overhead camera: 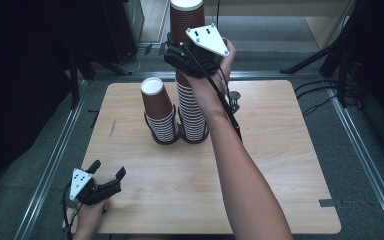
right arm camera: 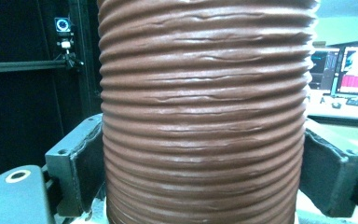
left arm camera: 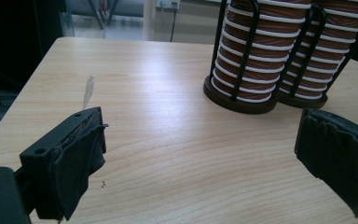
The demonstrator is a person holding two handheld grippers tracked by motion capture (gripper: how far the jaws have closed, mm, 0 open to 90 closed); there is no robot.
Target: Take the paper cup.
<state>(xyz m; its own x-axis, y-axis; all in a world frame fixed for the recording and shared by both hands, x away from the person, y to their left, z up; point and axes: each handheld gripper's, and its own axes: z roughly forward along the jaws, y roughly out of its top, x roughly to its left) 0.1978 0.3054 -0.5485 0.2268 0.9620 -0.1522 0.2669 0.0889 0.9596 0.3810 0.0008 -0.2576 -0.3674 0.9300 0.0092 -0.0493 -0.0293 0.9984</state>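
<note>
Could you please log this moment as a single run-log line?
right gripper: shut on top cup of tall cup stack | left gripper: open, idle over table | short cup stack: untouched

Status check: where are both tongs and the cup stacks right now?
Right tongs shut on top cup of tall stack. Left tongs open, low over table. Short stack alongside; nothing blocking.
</note>
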